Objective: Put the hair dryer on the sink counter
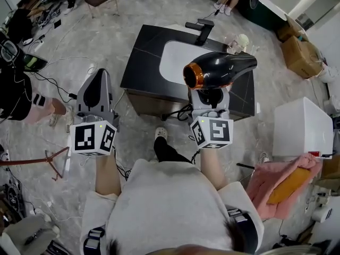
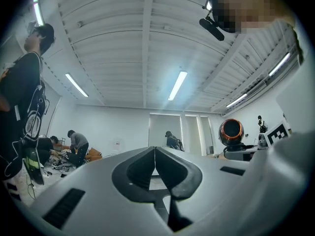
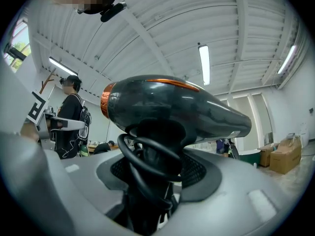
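Hair dryer, black with a copper end ring, stands by its handle in the right claw, which clamps handle and looped cord, apparently above the table's near edge. The left claw, jaws together and empty, hangs off the table's left edge.

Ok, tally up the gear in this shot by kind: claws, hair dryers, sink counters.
2 claws: left claw shut on nothing, right claw holding the dryer's handle
1 hair dryer
1 sink counter
Total: 4
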The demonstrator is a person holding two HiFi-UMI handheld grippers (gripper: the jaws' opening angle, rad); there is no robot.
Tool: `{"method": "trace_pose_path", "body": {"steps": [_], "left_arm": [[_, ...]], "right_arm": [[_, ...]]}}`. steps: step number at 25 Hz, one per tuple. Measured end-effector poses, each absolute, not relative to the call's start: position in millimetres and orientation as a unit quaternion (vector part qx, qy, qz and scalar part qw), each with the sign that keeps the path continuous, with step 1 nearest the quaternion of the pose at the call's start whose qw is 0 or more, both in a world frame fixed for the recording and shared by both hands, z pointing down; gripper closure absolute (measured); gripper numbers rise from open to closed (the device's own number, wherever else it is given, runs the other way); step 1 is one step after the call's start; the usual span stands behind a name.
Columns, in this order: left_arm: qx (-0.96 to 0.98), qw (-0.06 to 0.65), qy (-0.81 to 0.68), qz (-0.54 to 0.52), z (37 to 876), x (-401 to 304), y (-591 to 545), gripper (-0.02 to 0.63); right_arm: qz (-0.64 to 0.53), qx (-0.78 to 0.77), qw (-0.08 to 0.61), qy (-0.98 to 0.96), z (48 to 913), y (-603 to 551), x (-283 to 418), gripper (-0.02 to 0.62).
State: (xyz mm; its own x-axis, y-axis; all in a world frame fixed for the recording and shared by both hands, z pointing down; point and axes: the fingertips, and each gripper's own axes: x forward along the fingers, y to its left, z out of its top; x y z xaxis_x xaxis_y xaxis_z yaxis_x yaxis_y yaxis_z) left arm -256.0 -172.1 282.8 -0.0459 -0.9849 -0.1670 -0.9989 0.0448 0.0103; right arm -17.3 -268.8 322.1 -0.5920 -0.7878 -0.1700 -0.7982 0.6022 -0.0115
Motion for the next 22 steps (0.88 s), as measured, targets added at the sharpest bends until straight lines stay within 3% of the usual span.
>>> {"method": "trace_pose_path", "body": {"steps": [22], "left_arm": [[-0.671,0.056,0.737,0.059,286,-298,-327,0.597]], "right_arm": [[-0.032,-0.392,0.017,0.919,381,-425,-109,0.345]]}}
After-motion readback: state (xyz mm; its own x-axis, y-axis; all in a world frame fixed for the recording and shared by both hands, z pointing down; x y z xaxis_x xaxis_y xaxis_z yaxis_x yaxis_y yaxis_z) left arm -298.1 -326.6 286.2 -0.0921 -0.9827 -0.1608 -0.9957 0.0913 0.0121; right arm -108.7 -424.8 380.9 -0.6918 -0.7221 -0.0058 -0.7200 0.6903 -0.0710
